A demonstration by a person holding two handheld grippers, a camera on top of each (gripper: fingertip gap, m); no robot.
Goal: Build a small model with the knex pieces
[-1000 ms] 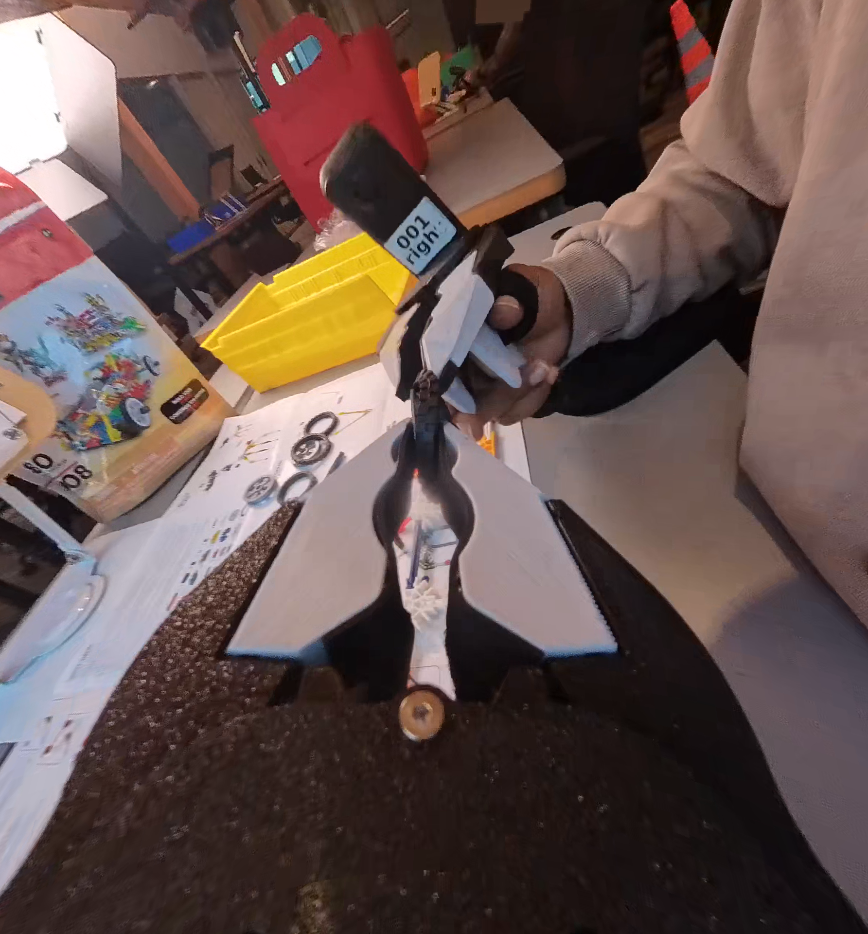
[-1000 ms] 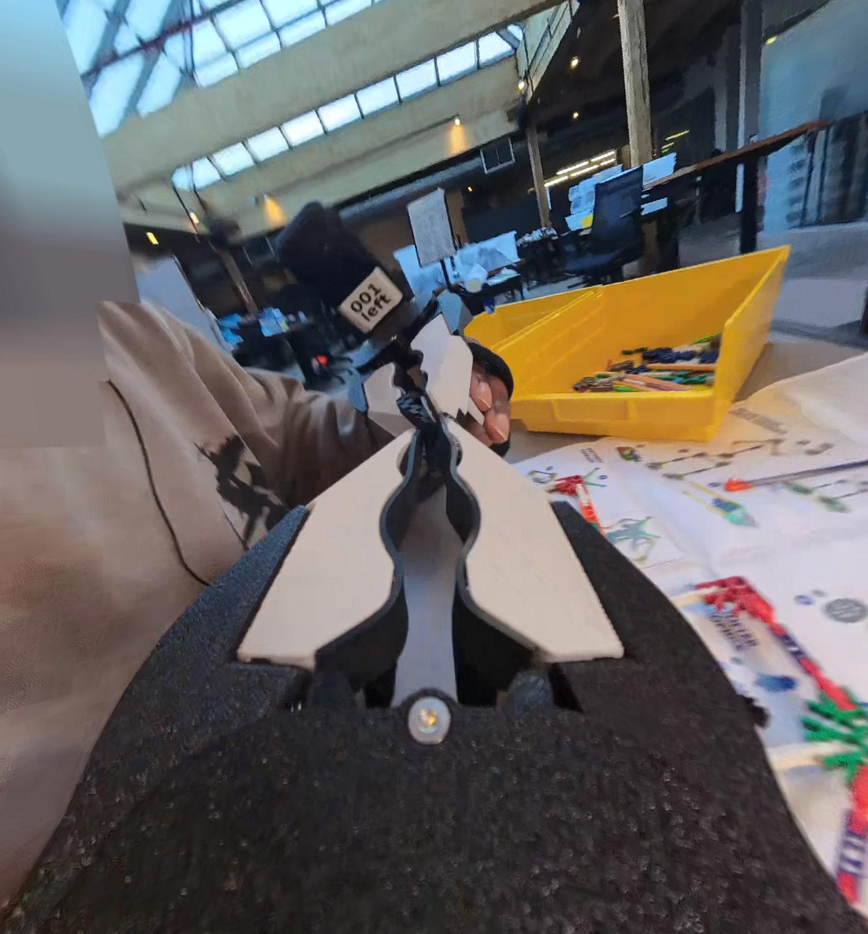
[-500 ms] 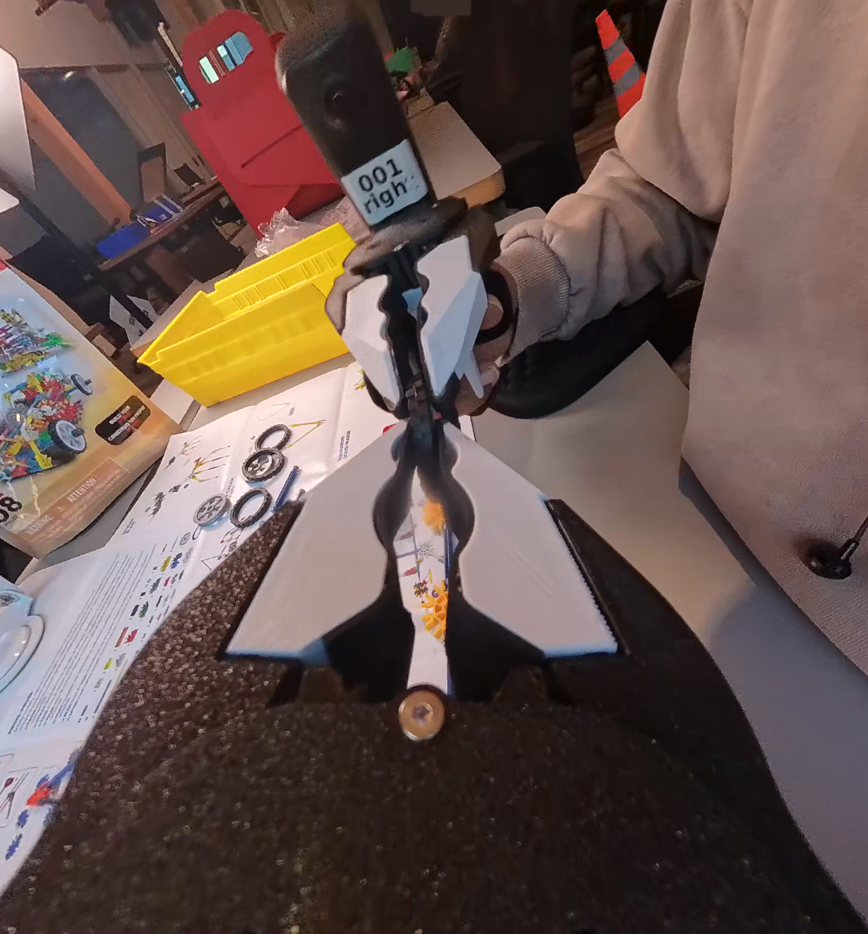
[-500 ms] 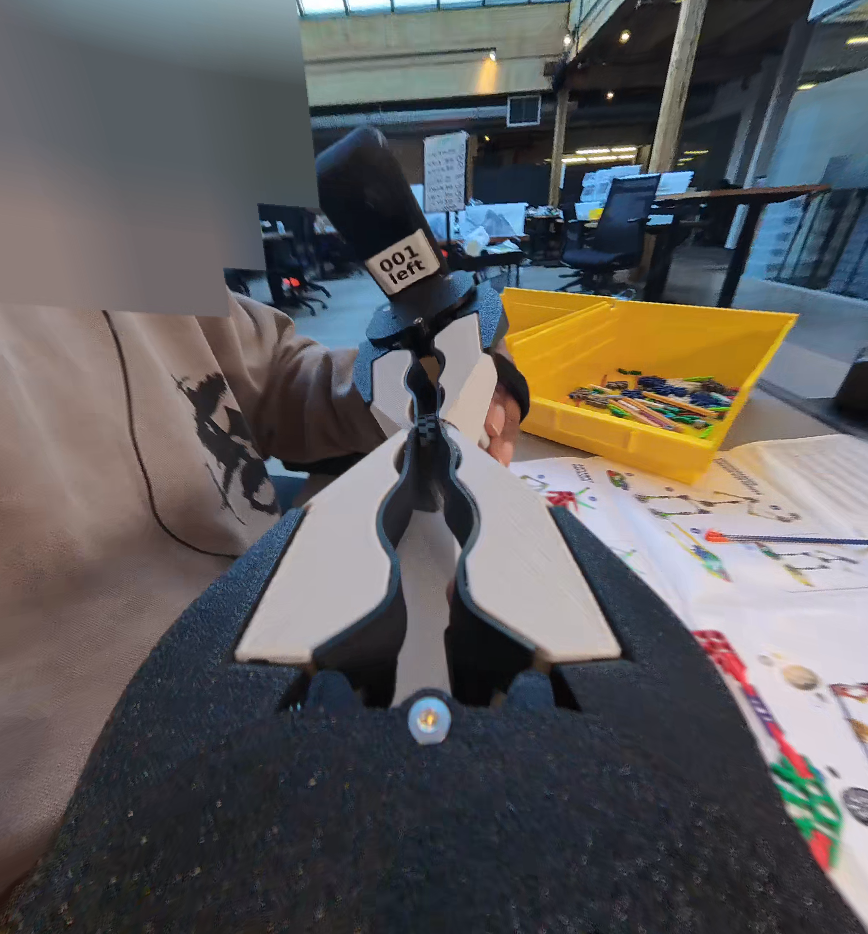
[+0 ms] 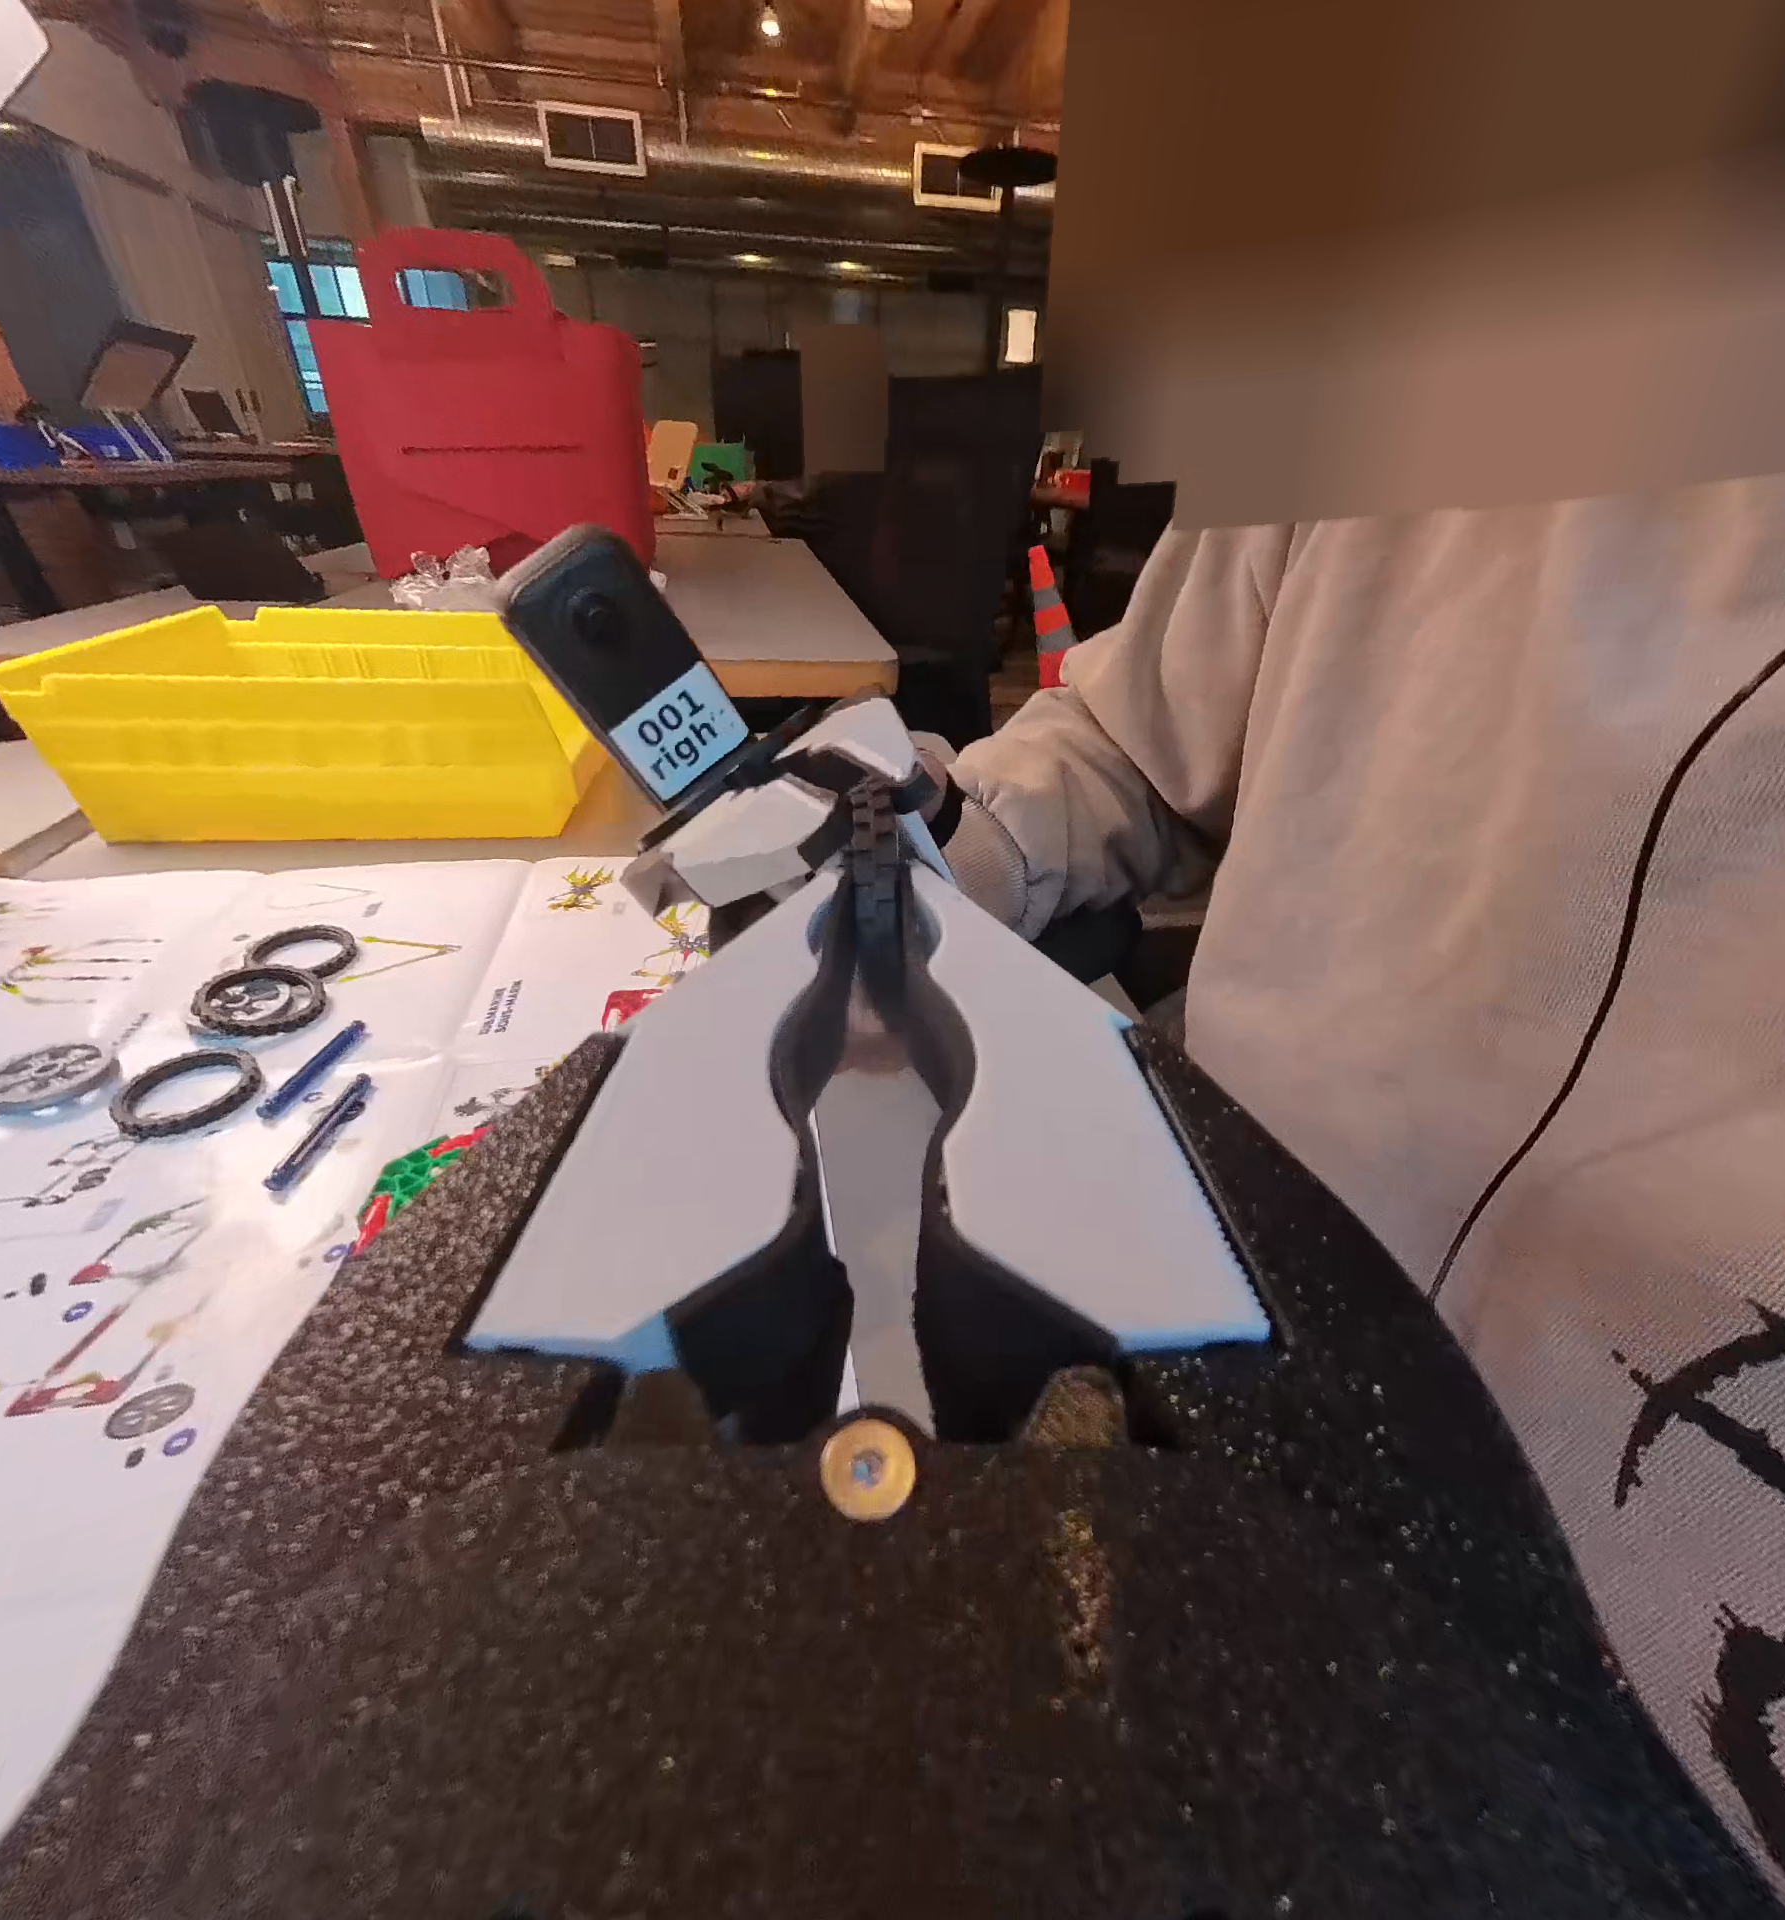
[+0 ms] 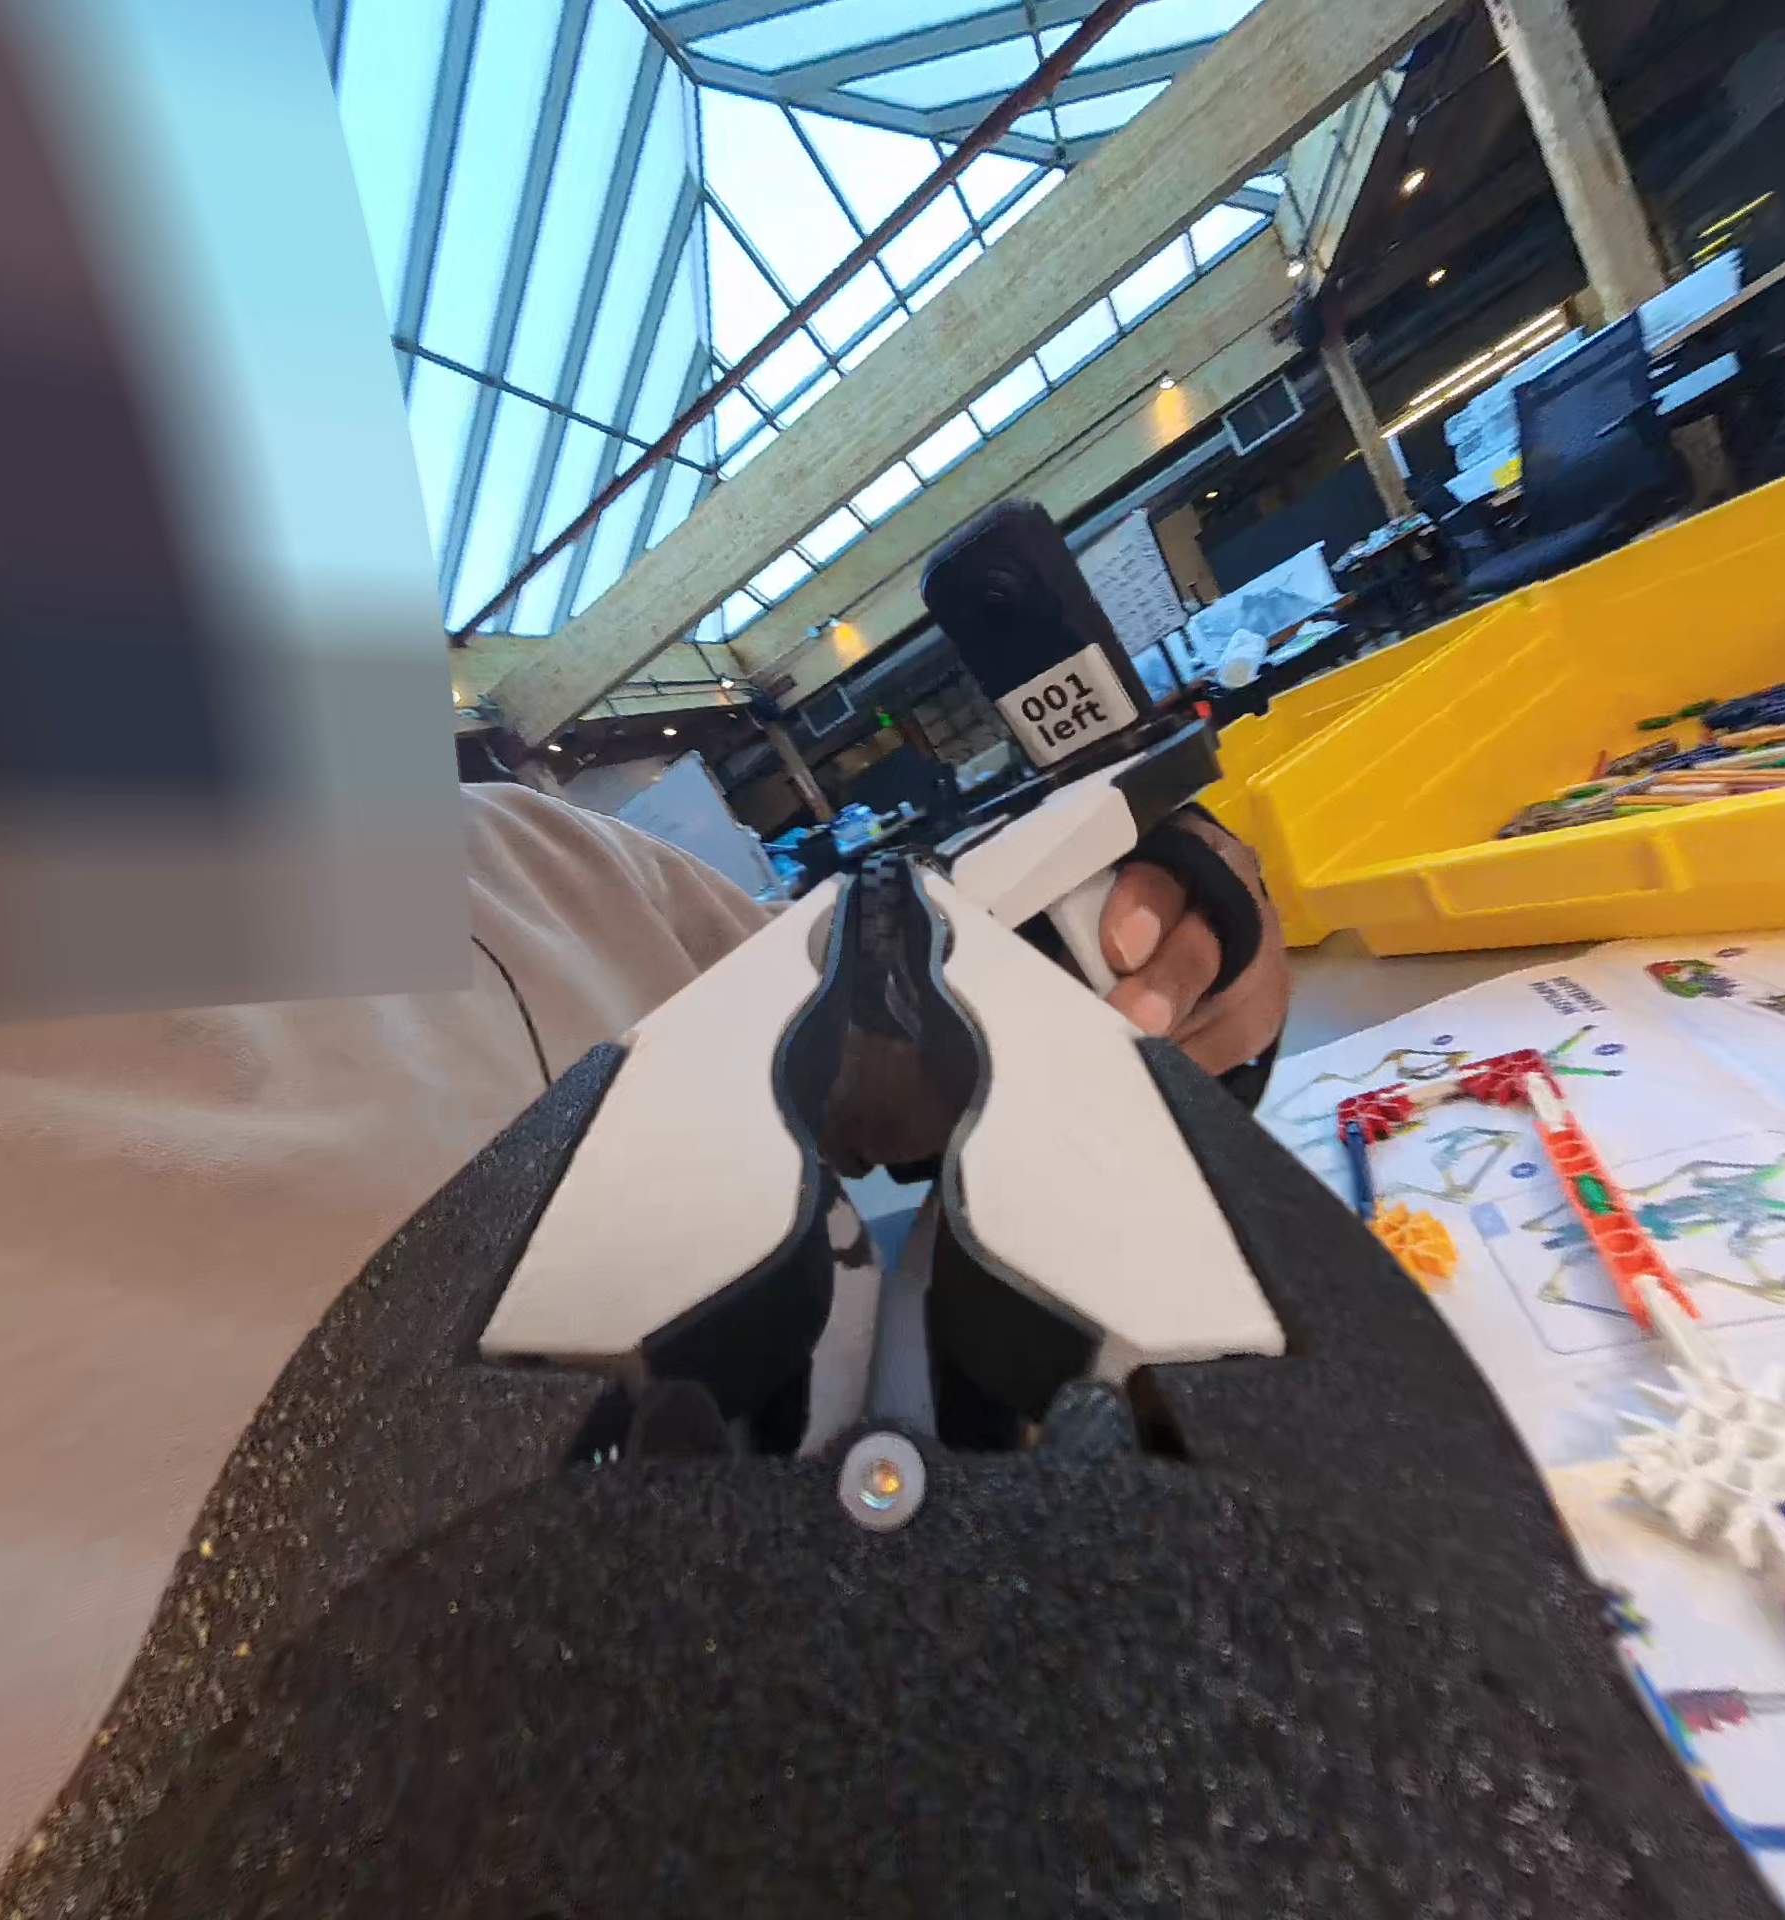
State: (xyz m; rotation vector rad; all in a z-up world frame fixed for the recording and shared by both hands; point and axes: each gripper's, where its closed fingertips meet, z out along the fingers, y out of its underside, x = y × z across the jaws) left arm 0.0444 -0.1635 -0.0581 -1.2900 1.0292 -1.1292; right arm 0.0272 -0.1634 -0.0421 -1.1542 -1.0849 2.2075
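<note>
Since the earlier frames both grippers have tipped upward, so ceiling beams and a skylight now fill the upper part of each view. The left gripper (image 5: 872, 862), white-fingered with black pads, has its fingers pressed together with nothing between them, tips meeting the right gripper (image 6: 883, 883) in mid-air at frame centre; that one is likewise pressed together and empty. A hand (image 6: 1194, 961) grips the left handle. At left centre of the left wrist view sit a yellow plastic bin (image 5: 285, 717), black rubber tyre rings (image 5: 187, 1091) and blue rods (image 5: 311, 1070) on a white printed instruction sheet (image 5: 67, 1455).
</note>
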